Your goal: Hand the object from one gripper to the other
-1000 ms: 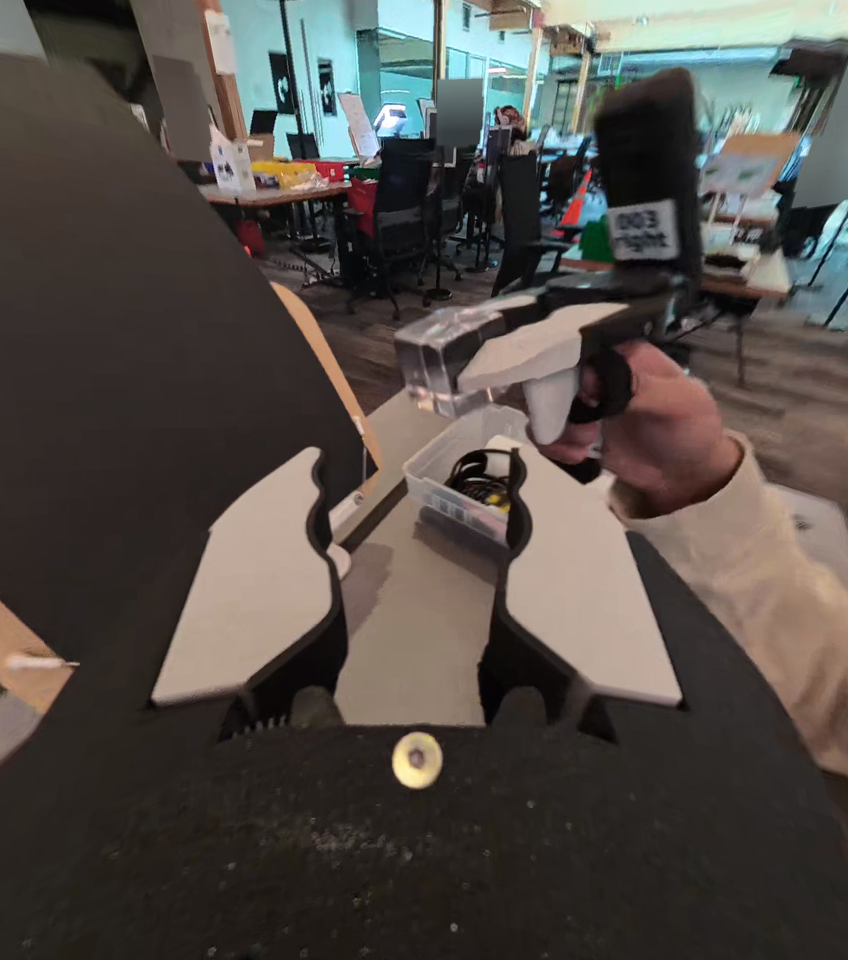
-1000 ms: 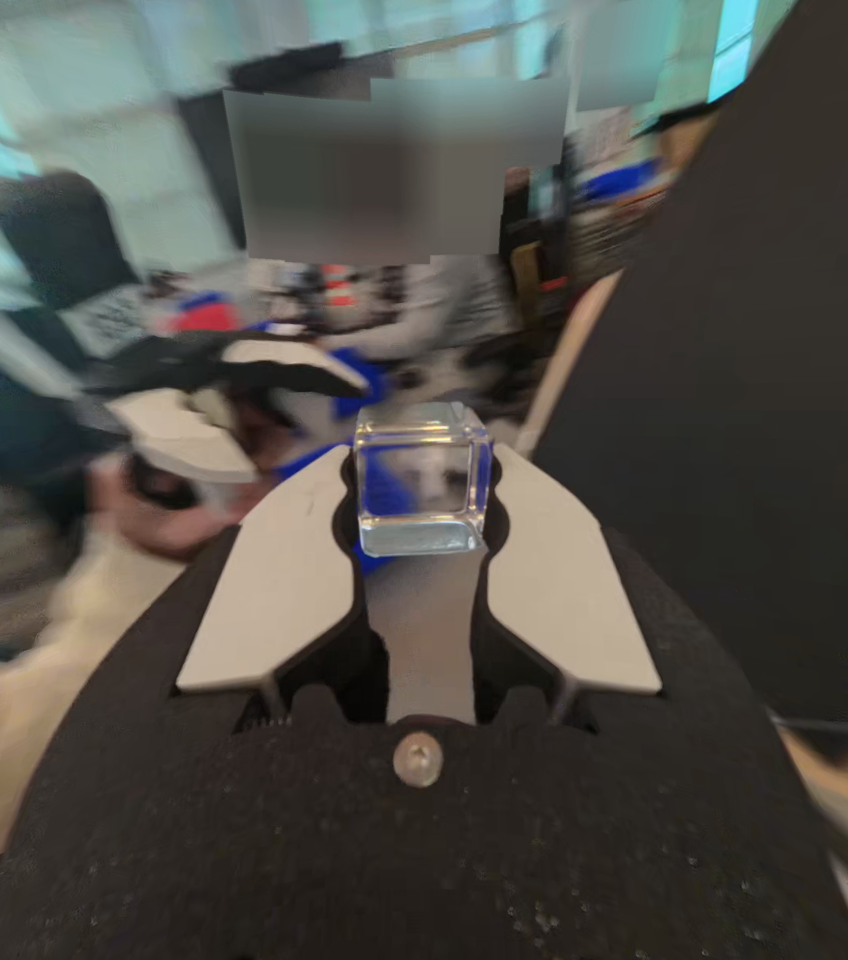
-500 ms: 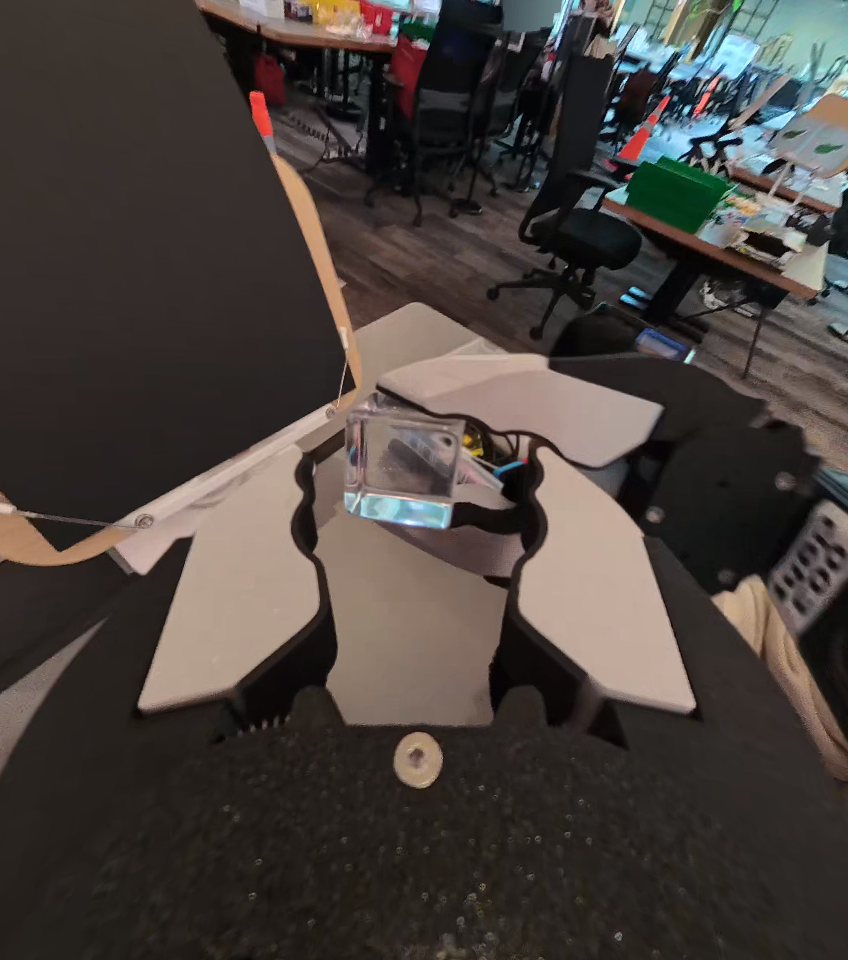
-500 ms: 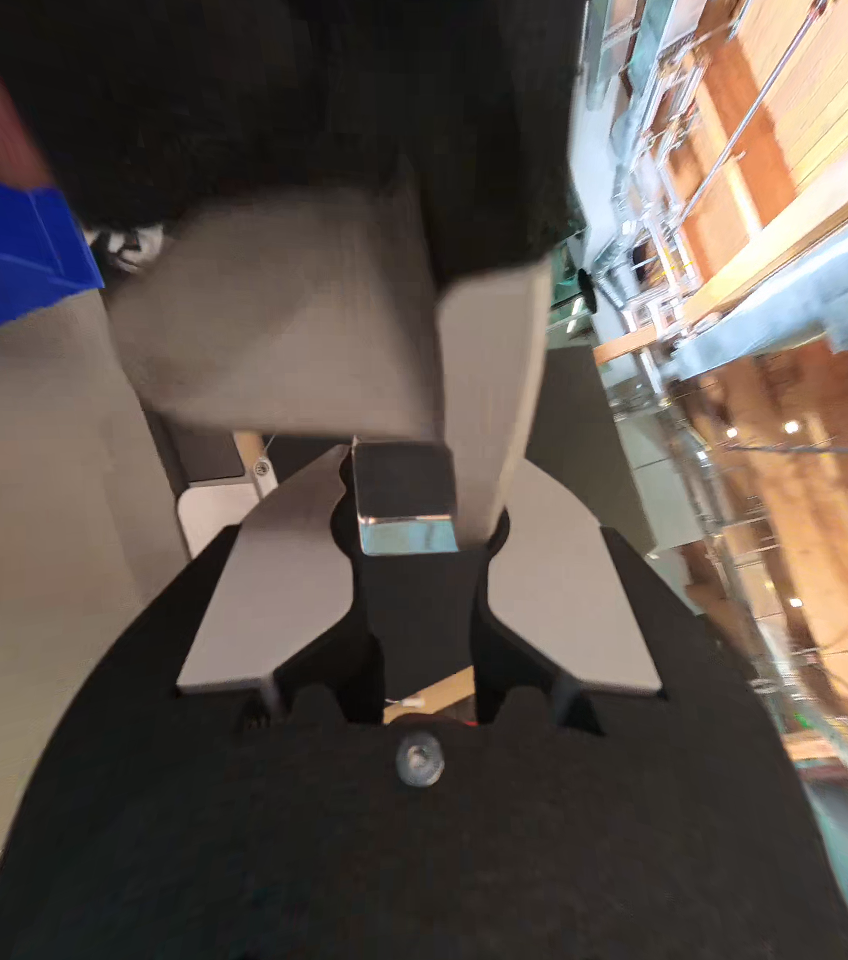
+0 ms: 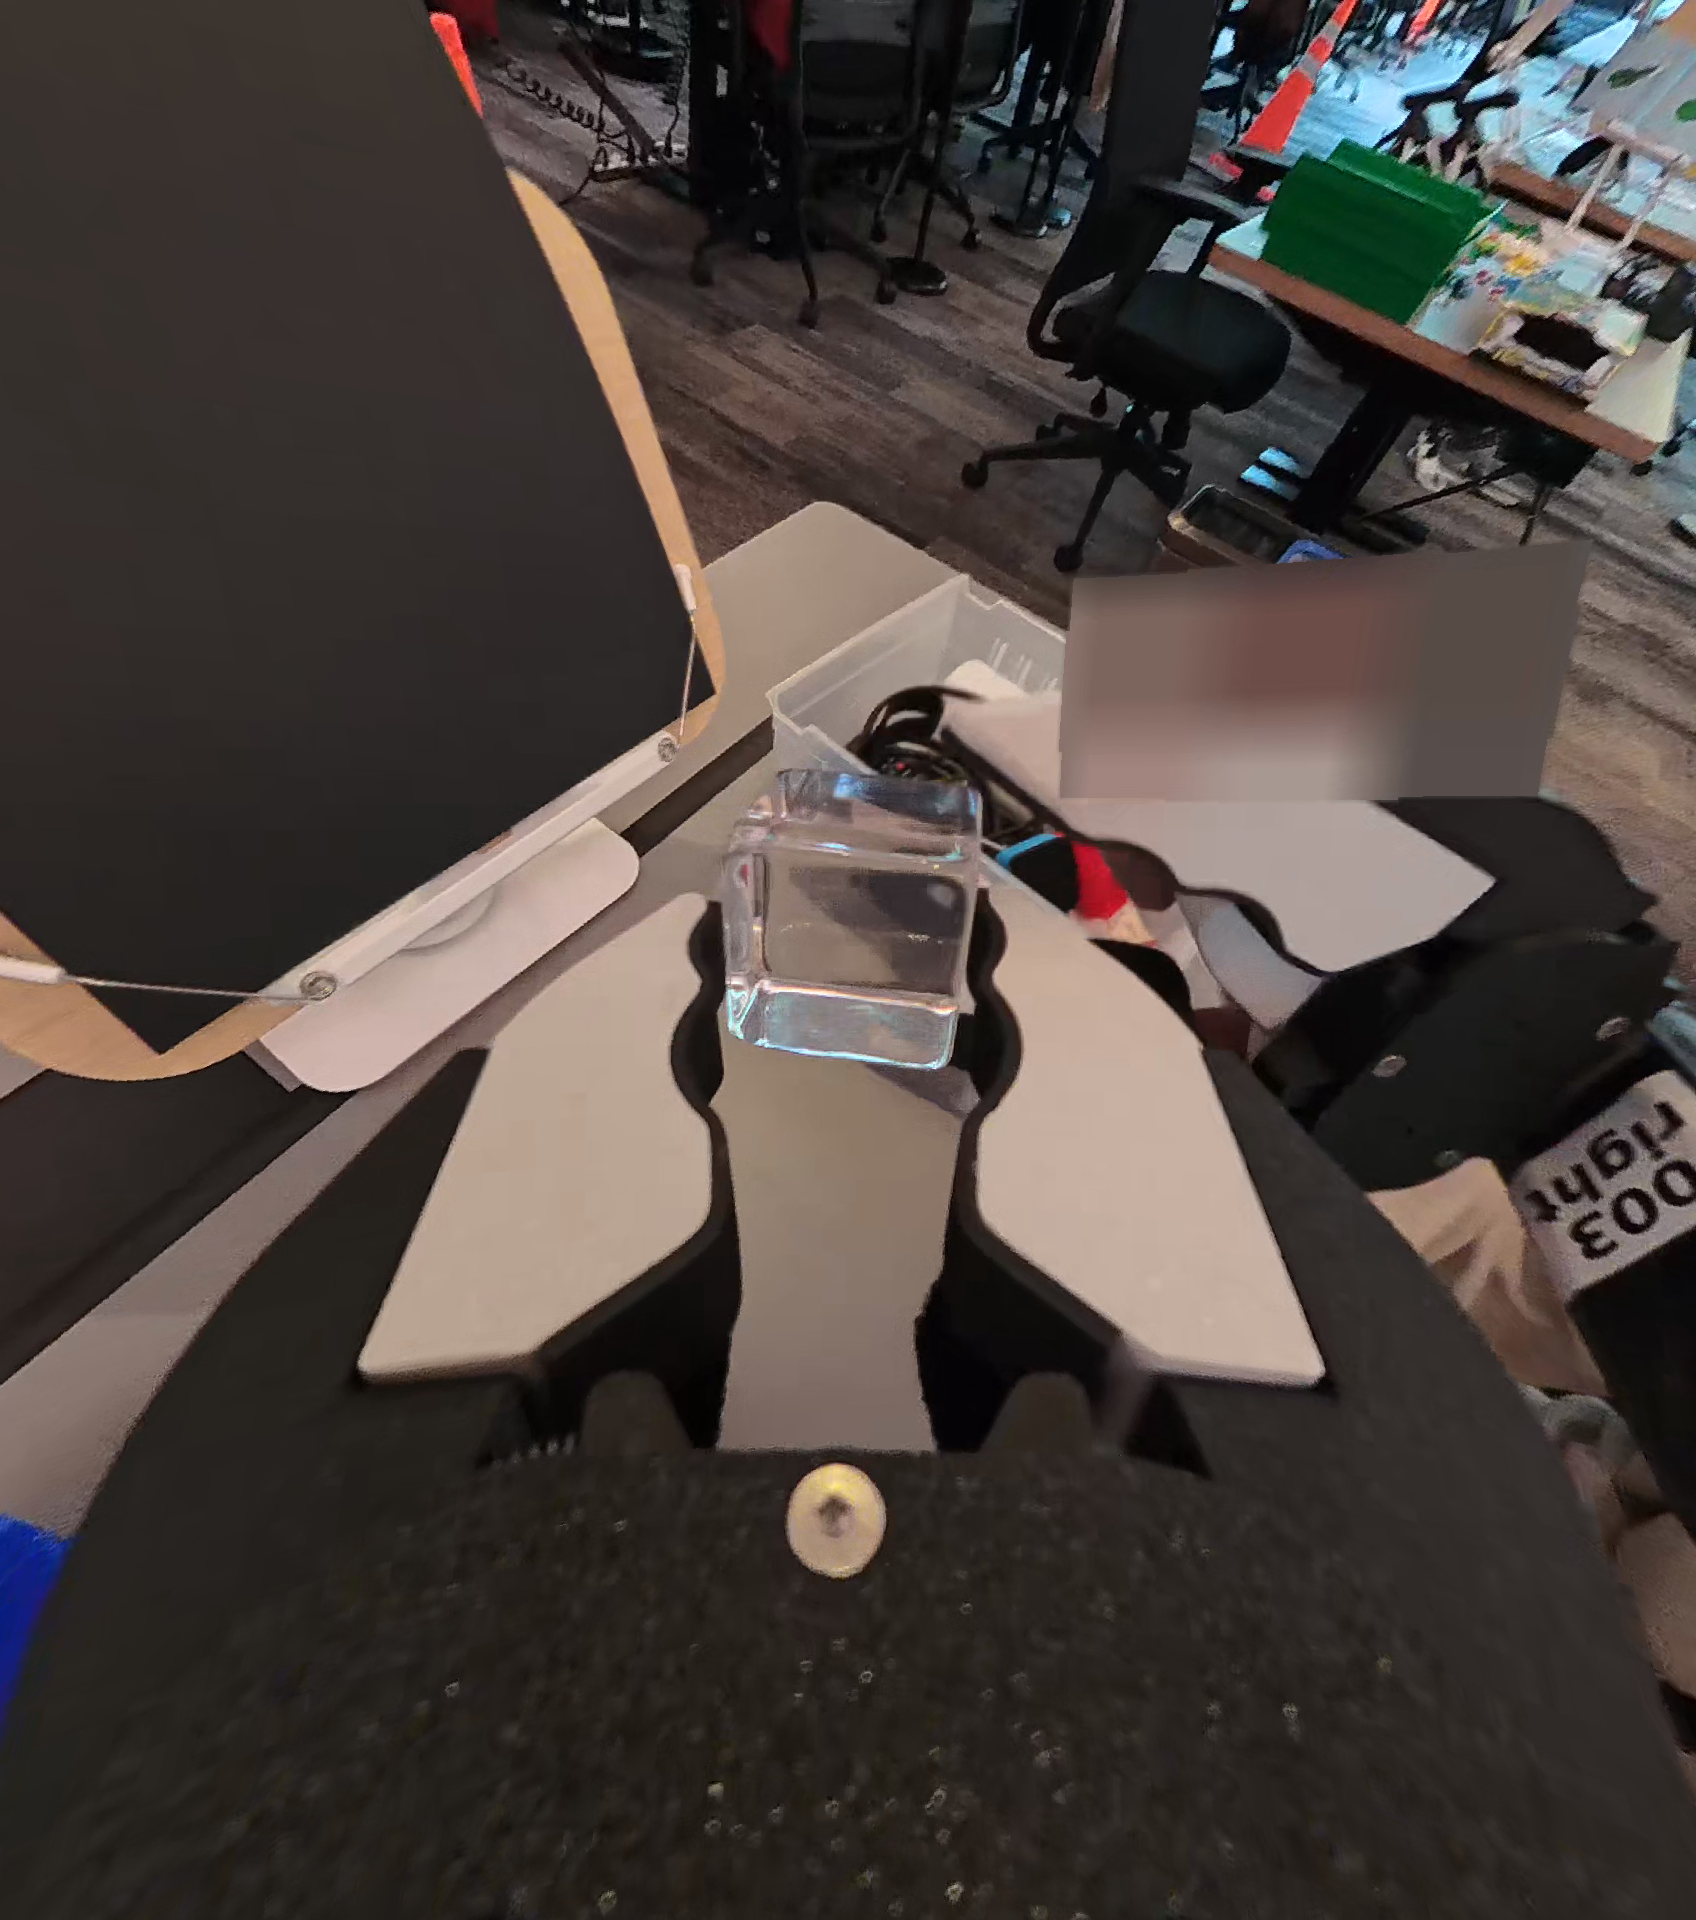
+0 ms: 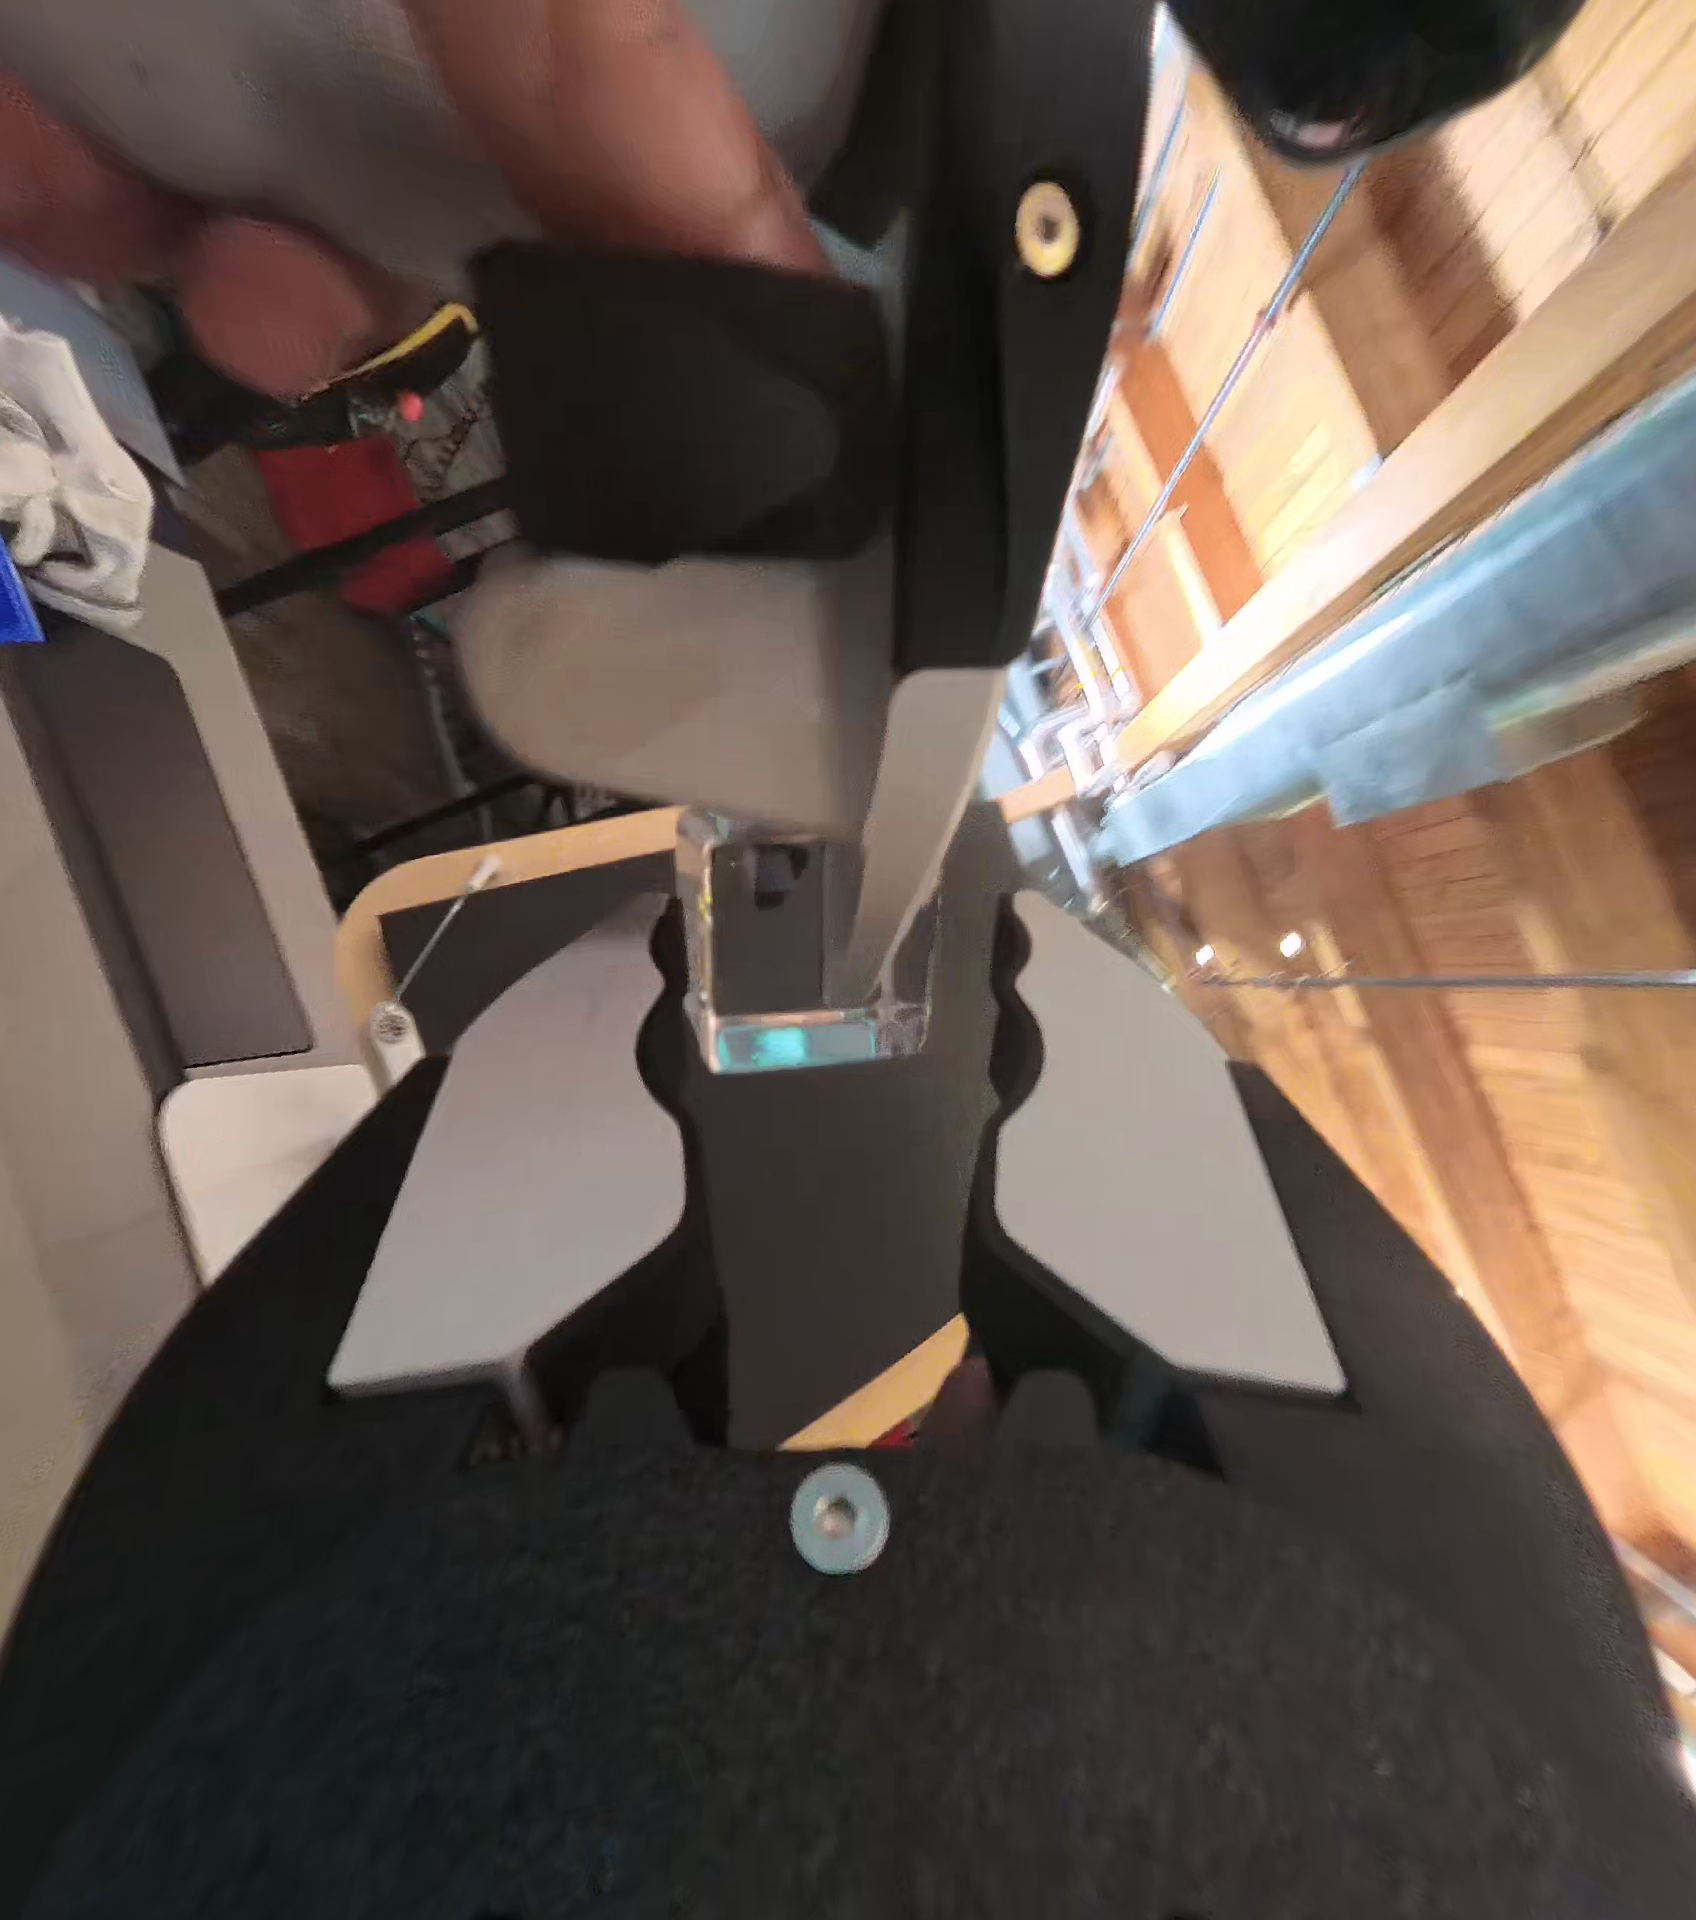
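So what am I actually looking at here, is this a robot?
There is no robot arm. A person holds a hand tool with two grey fingers in each hand, and each tool carries a camera that looks out along its own fingers. One picture comes from the left gripper, the other from the right gripper.

The left gripper's fingers press on both sides of a clear cube. In the right view the same cube sits between the right fingers, with a gap on one side, so that grip looks released.

Below is a grey table with a clear tub of cables and a black board.
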Demonstrator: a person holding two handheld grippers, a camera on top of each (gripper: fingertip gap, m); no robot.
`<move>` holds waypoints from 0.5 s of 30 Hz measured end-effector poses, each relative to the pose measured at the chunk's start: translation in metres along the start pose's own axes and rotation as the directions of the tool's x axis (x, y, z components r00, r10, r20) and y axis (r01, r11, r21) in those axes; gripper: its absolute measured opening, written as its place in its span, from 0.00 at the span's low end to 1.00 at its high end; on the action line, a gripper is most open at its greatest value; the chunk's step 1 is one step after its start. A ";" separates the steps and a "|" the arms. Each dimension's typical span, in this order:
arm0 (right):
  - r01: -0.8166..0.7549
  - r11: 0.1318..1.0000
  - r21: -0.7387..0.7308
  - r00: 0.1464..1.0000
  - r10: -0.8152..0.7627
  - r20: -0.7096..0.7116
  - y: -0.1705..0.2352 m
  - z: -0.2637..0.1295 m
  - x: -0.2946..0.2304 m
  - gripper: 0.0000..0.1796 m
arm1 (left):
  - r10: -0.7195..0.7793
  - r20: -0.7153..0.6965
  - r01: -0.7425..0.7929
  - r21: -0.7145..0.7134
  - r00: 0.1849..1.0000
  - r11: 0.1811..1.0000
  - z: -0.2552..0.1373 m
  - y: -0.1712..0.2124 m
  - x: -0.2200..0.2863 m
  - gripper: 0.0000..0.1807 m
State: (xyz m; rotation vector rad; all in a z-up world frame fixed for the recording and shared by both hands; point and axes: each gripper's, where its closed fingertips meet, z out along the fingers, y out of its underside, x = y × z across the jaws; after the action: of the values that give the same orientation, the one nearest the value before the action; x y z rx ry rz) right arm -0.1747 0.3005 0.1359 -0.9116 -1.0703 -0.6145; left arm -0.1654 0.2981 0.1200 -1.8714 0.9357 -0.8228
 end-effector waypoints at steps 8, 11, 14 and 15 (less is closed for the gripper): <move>-0.317 0.941 0.117 0.948 0.310 0.073 0.000 -0.015 0.027 0.37 | -0.135 -0.286 0.239 0.371 0.949 0.897 -0.054 -0.050 -0.005 0.24; -0.492 0.849 0.193 0.869 0.494 0.041 0.000 -0.016 0.052 0.37 | -0.147 -0.443 0.358 0.444 0.885 0.821 -0.066 -0.064 0.004 0.24; -0.551 0.781 0.296 0.815 0.579 -0.010 -0.011 -0.019 0.063 0.36 | -0.145 -0.551 0.443 0.458 0.822 0.771 -0.061 -0.072 0.018 0.24; -0.557 0.767 0.318 0.804 0.594 -0.022 -0.016 -0.019 0.063 0.36 | -0.149 -0.566 0.460 0.459 0.811 0.760 -0.056 -0.074 0.022 0.24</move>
State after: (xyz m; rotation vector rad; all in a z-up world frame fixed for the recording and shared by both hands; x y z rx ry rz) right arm -0.1542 0.2760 0.1961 -0.8649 -0.6857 0.0159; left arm -0.1797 0.2822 0.2128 -1.2905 0.5483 -1.6633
